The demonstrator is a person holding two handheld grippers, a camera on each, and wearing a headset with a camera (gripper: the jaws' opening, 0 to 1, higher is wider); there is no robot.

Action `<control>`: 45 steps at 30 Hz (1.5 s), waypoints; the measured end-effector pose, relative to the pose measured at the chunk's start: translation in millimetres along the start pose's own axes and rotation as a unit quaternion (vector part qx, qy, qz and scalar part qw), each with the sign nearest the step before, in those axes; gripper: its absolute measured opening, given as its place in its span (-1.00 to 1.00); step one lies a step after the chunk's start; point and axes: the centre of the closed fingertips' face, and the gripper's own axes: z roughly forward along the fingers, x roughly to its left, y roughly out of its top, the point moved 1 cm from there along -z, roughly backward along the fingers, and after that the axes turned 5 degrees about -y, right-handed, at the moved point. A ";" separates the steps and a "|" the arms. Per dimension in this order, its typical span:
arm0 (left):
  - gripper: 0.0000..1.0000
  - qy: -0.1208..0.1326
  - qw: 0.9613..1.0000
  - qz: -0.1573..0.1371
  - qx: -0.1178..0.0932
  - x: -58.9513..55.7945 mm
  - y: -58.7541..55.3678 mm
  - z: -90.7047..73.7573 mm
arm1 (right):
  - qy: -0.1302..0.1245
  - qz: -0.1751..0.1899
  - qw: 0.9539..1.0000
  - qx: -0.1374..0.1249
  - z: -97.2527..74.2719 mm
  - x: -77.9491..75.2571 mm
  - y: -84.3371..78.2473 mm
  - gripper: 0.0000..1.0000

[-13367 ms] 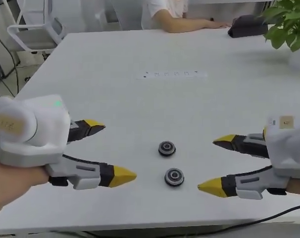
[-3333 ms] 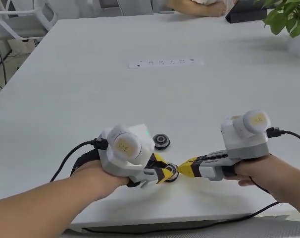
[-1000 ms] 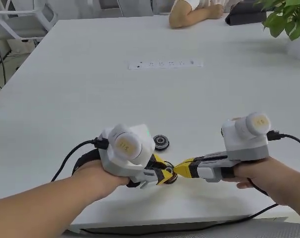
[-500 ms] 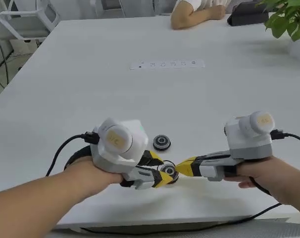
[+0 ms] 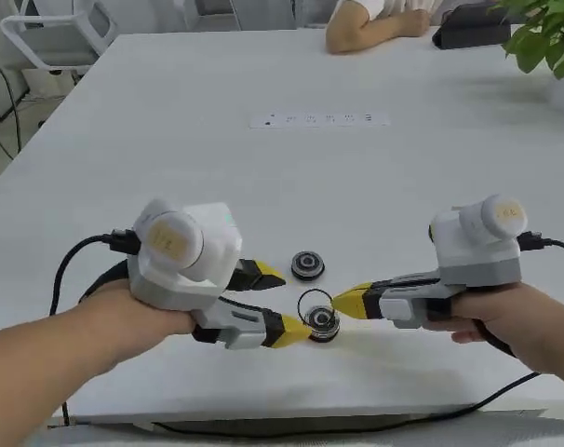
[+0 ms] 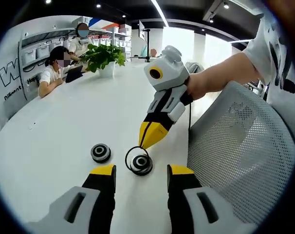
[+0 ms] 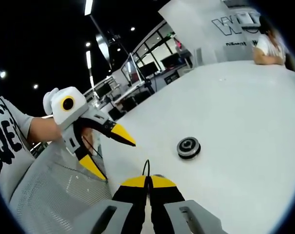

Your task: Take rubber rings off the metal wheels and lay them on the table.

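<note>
Left claw (image 5: 284, 303): wide open, with nothing in it. Its two yellow tips point at the near wheel.
Near wheel (image 5: 321, 322): lies flat on the table (image 5: 263, 186) with its hole facing up. It sits just past the left claw's tips, in line with the gap between them. The claw is not gripping it.
Rubber ring (image 5: 314, 291): a thin black loop, pulled up on the side away from the person. Its near side seems to touch the top of the near wheel. I cannot tell if it is all the way off.
Right claw (image 5: 345, 303): squeezed shut on the ring. In the right gripper view a thin black strand comes out from between its tips.
Which way: from the right claw, the wheel is straight ahead and very close. The left claw faces it from the other side.
Next move, my guess: the right claw pulls the ring back toward its own side, then lays it on the bare table. The left claw may need to hold the wheel down.
Far wheel (image 5: 307, 264): flat on the table just behind the near one, with its black ring on.
Power strip (image 5: 319, 119): far back on the table, well away from the work.
</note>
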 end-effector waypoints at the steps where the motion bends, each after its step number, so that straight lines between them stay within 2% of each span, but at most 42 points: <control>1: -0.19 0.000 1.000 -0.002 -0.003 0.1 0.3 -2.6 | 0.002 -0.001 1.000 -0.001 0.4 1.1 2.2 -1.00; 7: -0.07 0.005 1.000 -0.009 -0.017 0.0 2.8 -14.2 | 0.008 -0.008 1.000 0.002 5.4 5.2 9.8 -1.00; 11: -0.03 0.010 1.000 -0.010 -0.015 0.4 -0.7 -19.4 | 0.013 -0.016 1.000 0.009 11.3 7.0 13.3 -1.00; 22: 0.11 0.035 0.999 -0.030 -0.024 8.6 -9.9 -45.2 | 0.024 -0.028 0.999 0.024 27.8 19.6 17.6 -1.00; 31: 0.14 0.056 0.997 -0.047 -0.032 13.4 -15.3 -63.7 | 0.032 -0.037 0.998 0.038 44.1 24.8 19.5 -1.00; 45: 0.15 0.070 0.994 -0.070 -0.037 18.0 -23.6 -76.2 | 0.039 -0.045 0.996 0.058 63.1 26.9 14.4 -1.00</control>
